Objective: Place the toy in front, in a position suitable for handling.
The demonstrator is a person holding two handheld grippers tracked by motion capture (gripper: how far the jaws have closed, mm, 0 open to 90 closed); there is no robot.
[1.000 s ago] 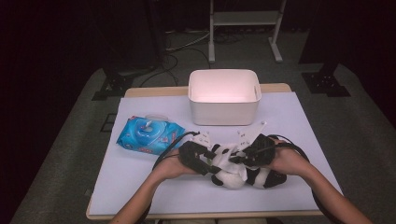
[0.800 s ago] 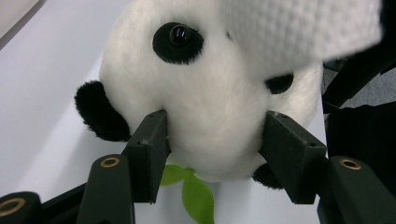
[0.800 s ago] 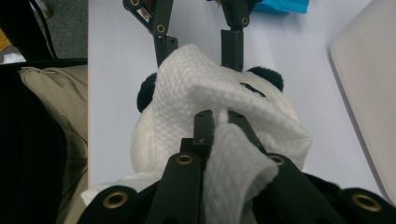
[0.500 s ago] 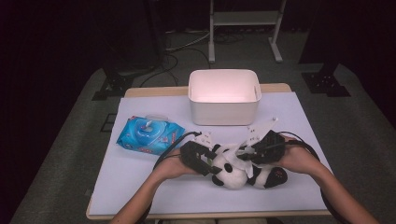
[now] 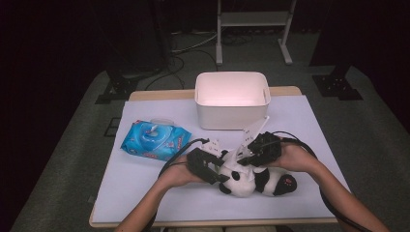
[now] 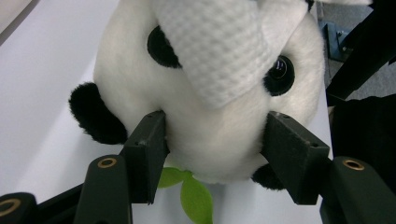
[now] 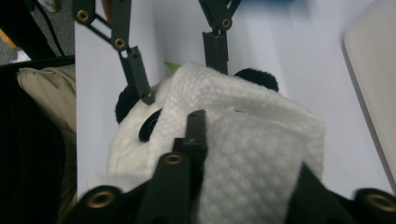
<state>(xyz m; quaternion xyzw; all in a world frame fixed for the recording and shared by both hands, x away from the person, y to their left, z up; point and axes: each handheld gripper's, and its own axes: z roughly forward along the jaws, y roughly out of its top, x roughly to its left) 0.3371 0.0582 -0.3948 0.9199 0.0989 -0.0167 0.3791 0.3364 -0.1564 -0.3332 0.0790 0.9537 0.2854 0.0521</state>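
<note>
The black-and-white plush panda toy [image 5: 254, 180] lies on the white-covered table [image 5: 145, 193], its head clamped between the two pads of the left gripper [image 6: 215, 140], one pad [image 6: 148, 140] pressing each cheek so that the fur dents inward. The jaws stand about half open around that soft head. The right gripper [image 7: 243, 154] holds a white embossed wet wipe [image 7: 261, 154] between its jaws, which have just been closing on it, and lays the cloth over the panda's face just ahead of its tips; the far jaw is mostly hidden by the wipe, so the pinch looks firm rather than certain. The toy appears light, squashy and not fragile, so a cheek-to-cheek hold should steady it well, though the fur may slide under rubbing. The wipe is limp and probably damp, best pinched at a folded edge. Beyond the fingertips sit a blue pack of wipes [image 5: 155, 140] and a white plastic bin [image 5: 232, 99].
</note>
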